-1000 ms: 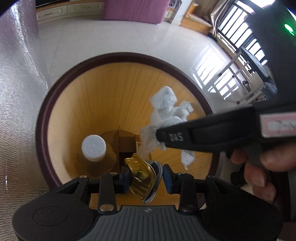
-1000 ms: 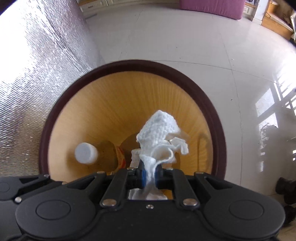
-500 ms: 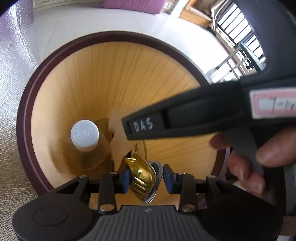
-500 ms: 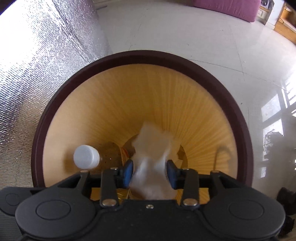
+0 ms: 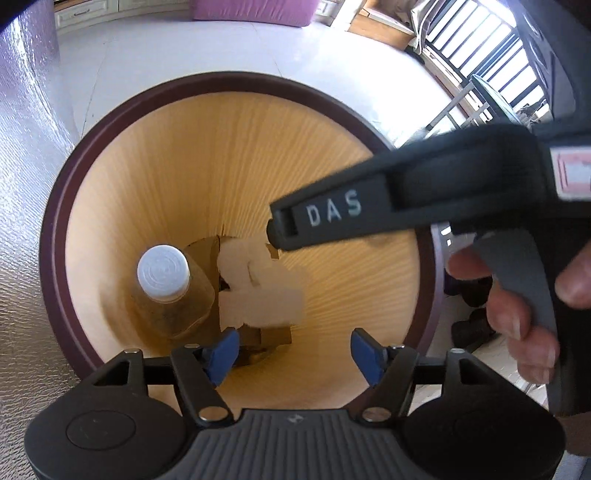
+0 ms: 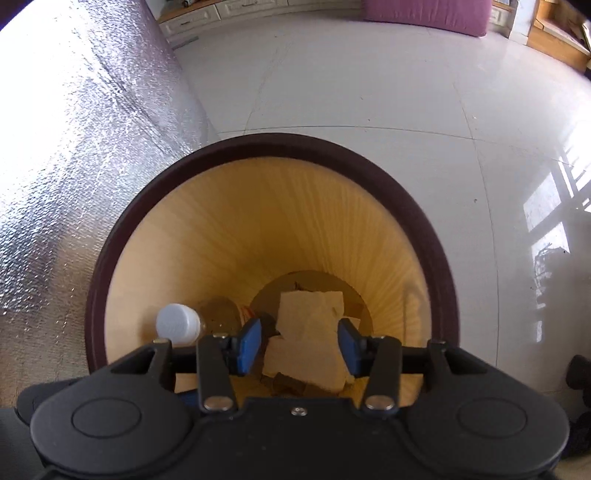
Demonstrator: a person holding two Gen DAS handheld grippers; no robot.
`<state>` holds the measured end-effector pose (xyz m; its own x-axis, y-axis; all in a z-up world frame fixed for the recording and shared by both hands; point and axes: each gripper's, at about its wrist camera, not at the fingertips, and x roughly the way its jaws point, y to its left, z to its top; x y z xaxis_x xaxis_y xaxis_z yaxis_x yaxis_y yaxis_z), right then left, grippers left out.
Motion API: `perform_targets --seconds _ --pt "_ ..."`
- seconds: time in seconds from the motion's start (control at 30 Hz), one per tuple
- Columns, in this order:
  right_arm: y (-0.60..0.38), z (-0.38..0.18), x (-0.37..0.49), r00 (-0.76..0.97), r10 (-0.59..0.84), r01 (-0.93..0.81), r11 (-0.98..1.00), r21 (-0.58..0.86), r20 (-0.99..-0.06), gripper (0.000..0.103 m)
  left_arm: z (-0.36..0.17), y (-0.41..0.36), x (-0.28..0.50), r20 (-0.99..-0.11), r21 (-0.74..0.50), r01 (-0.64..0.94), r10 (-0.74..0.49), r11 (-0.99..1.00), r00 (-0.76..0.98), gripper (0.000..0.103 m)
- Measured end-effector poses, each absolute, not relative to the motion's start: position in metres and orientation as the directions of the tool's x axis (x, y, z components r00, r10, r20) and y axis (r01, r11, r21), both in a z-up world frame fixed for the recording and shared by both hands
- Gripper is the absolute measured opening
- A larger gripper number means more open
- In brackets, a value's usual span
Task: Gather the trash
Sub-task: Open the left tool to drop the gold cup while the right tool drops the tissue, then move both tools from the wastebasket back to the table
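Note:
A round bin with a dark rim (image 5: 55, 229) (image 6: 295, 142) and a pale wooden inside sits below both grippers. In it stands a clear bottle with a white cap (image 5: 162, 271) (image 6: 177, 325). A white tissue (image 5: 258, 284) (image 6: 310, 343) lies loose at the bottom beside it. My left gripper (image 5: 293, 354) hangs over the bin, its jaws opening with nothing between the blue pads. My right gripper (image 6: 298, 347) is also opening and holds nothing; the tissue lies well below it. In the left wrist view it shows as a black tool (image 5: 332, 214) held by a hand (image 5: 517, 295).
A silver quilted foil surface (image 6: 74, 147) (image 5: 18, 184) presses against the bin's left side. White tiled floor (image 6: 369, 92) spreads behind and to the right. A purple cushion (image 6: 424, 14) and a railing (image 5: 480, 44) are far off.
The left jaws spread and the crushed gold can dropped out of them. The right jaws let go of the tissue, which fell to the bin's bottom.

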<state>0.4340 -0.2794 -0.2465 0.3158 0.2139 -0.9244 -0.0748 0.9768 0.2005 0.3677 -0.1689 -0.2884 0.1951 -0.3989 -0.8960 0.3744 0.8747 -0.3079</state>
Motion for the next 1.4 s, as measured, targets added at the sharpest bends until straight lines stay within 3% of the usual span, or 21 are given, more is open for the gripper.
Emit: perform_targets --seconds 0.13,0.37,0.63,0.87,0.97,1.03,1.2,1.4 --pt "-0.286 -0.238 0.426 0.324 0.224 -0.078 0.975 0.210 -0.919 0.047 -0.276 -0.167 0.361 -0.897 -0.294 0.377 -0.390 0.878 0.209 0.079" --pt "-0.291 -0.216 0.412 0.369 0.231 -0.063 0.973 0.224 -0.900 0.052 -0.259 -0.160 0.352 -0.897 -0.275 0.356 -0.371 0.893 0.239 0.083" --pt "-0.296 -0.190 0.388 0.430 0.237 -0.057 0.970 0.235 -0.871 0.074 -0.234 -0.154 0.332 -0.881 -0.260 0.360 -0.372 0.896 0.291 0.095" --pt "-0.300 -0.166 0.358 0.491 0.207 -0.011 0.973 0.232 -0.846 0.075 -0.205 -0.146 0.312 -0.876 -0.230 0.348 -0.349 0.909 0.333 0.103" --pt "-0.303 -0.153 0.342 0.515 0.185 0.016 0.974 0.226 -0.837 0.077 -0.194 -0.140 0.304 -0.873 -0.211 0.336 -0.332 0.918 0.357 0.103" --pt "-0.306 -0.150 0.333 0.528 0.174 0.032 0.974 0.224 -0.832 0.086 -0.186 -0.135 0.300 -0.870 -0.207 0.322 -0.324 0.924 0.371 0.103" --pt "-0.317 -0.140 0.312 0.543 0.168 0.060 0.970 0.238 -0.822 0.086 -0.166 -0.123 0.290 -0.862 -0.182 0.283 -0.291 0.942 0.415 0.103" --pt "-0.320 -0.130 0.288 0.569 0.141 0.062 0.975 0.213 -0.810 0.099 -0.154 -0.108 0.281 -0.854 -0.149 0.232 -0.244 0.961 0.460 0.103"
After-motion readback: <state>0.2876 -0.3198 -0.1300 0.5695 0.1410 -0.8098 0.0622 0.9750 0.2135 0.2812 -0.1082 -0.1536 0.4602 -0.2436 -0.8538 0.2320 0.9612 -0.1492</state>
